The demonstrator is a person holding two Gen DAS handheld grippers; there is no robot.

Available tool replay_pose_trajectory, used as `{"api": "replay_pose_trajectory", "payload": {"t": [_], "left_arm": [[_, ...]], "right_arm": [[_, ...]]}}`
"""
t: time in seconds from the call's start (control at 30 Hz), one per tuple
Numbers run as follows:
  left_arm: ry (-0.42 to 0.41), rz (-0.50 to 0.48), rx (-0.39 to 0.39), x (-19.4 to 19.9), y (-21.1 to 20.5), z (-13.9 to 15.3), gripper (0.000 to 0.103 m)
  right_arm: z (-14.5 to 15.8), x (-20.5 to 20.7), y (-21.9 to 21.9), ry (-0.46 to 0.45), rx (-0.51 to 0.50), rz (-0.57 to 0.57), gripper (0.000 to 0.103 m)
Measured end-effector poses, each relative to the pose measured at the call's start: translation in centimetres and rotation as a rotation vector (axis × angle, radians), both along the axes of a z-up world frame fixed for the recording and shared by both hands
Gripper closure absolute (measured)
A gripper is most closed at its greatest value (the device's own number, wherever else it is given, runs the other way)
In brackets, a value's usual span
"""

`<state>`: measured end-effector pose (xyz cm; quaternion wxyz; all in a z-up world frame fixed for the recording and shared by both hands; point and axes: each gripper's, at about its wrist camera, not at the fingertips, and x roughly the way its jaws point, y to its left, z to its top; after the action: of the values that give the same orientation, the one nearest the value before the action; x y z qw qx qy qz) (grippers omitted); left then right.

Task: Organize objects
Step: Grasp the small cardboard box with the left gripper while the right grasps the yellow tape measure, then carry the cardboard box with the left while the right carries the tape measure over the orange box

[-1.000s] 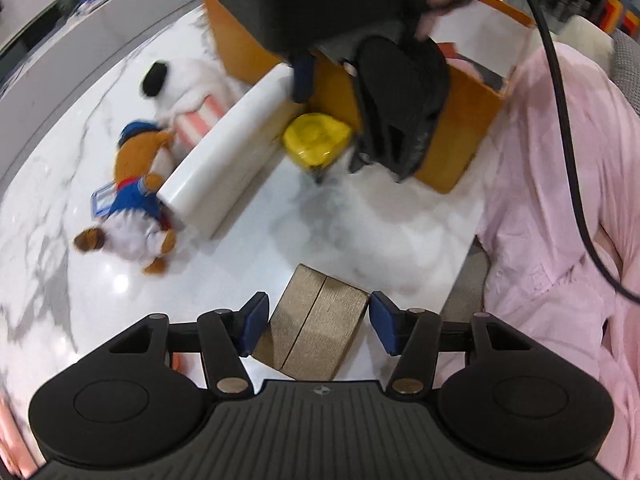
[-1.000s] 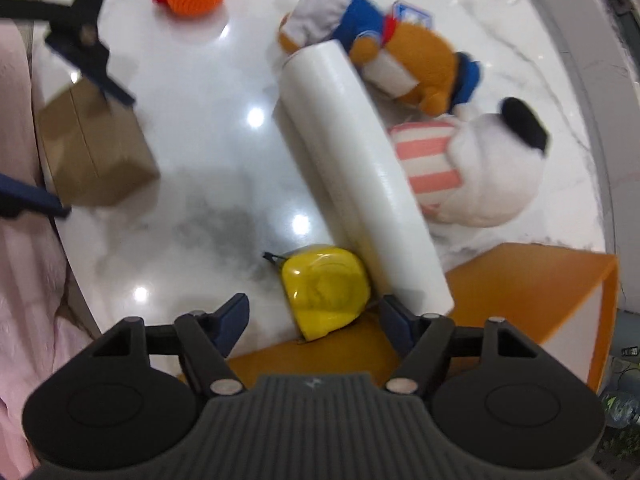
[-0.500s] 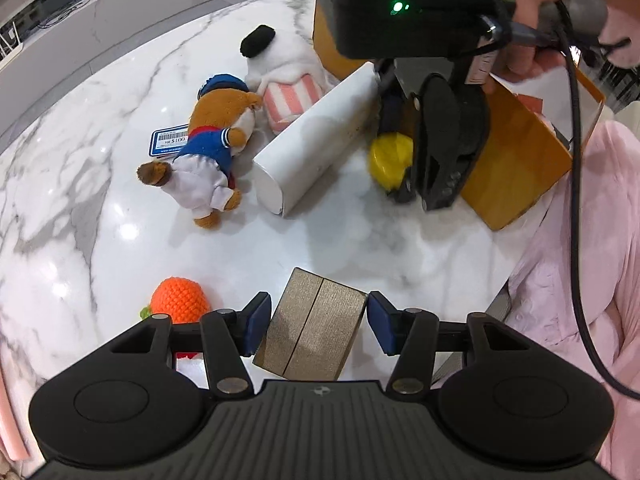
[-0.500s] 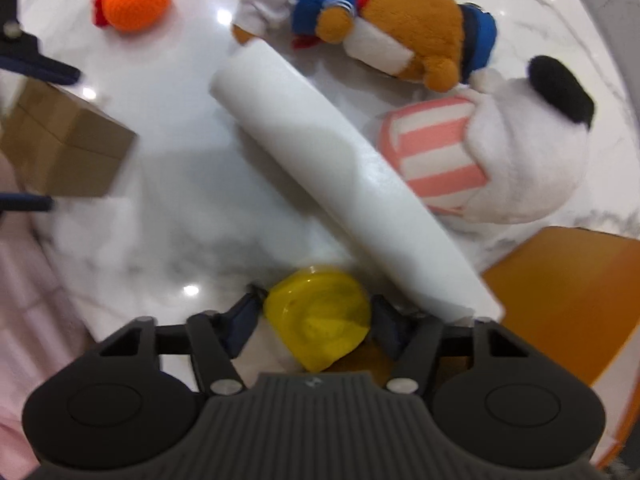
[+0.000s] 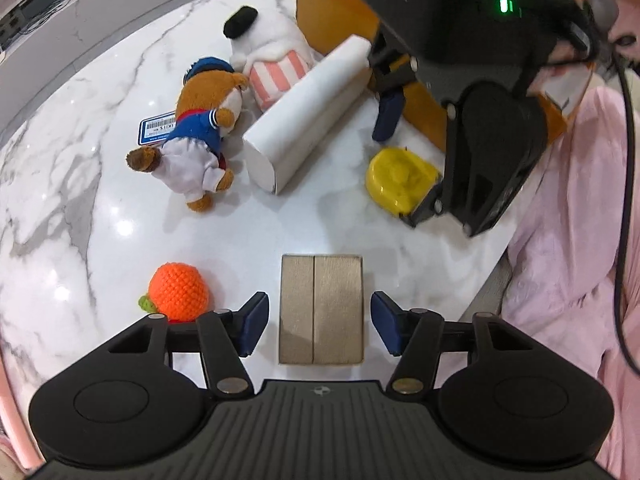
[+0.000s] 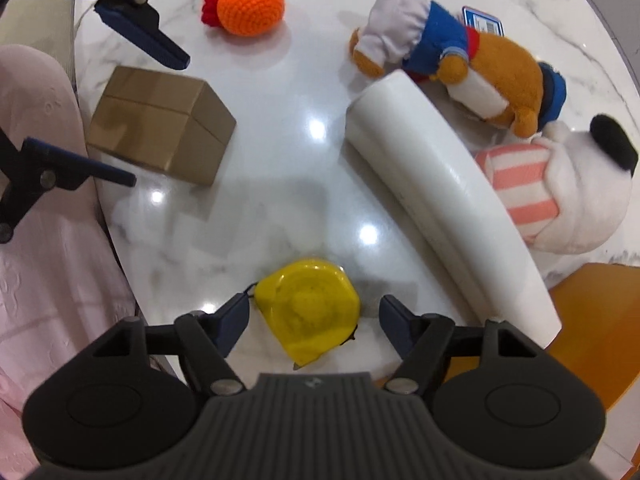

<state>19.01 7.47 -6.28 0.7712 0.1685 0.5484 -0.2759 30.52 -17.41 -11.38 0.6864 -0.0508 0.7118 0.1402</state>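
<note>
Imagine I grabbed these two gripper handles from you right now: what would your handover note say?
Left gripper: open, straddling the brown cardboard box, pads not touching it; its jaws have just been opening.
Right gripper: open around the yellow tape measure on the marble table; its jaws have just been opening too.
Loose on the table: crocheted orange, teddy bear in blue, white dog plush, white roll.
Orange bin stands at the far edge; its inside is not visible.
Done: nothing that I can confirm. Left: grip box and tape measure, then sort the rest.
</note>
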Motion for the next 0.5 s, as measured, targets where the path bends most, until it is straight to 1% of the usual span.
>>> {"api": "replay_pose_trajectory", "payload": {"t": [0.03,0.07,0.1,0.23,0.3,0.4,0.5], "left_arm": [[0.005,0.008,-0.004,0.2,0.0,-0.1,0.039],[0.006,0.019,-0.002,0.2,0.0,-0.1,0.047],[0.007,0.028,0.001,0.1,0.0,0.0,0.051],[-0.010,0.080,0.007,-0.1,0.2,0.1,0.051],[-0.029,0.102,0.002,-0.5,0.3,0.5,0.051],[-0.056,0.149,-0.027,-1.0,0.8,1.7,0.051],[-0.091,0.194,-0.062,-1.6,1.1,3.7,0.051]], "right_arm": [[-0.1,-0.1,-0.1,0.000,-0.001,-0.006,0.038],[-0.3,-0.3,-0.1,0.006,0.001,-0.024,0.044],[-0.4,-0.4,-0.2,0.010,0.009,-0.033,0.045],[-0.2,-1.3,-0.1,-0.021,0.001,-0.061,0.046],[0.1,-1.8,-0.1,-0.037,-0.002,-0.094,0.046],[1.6,-2.8,-0.1,-0.088,0.007,-0.119,0.046],[4.0,-4.0,-0.3,-0.147,0.024,-0.168,0.046]]}}
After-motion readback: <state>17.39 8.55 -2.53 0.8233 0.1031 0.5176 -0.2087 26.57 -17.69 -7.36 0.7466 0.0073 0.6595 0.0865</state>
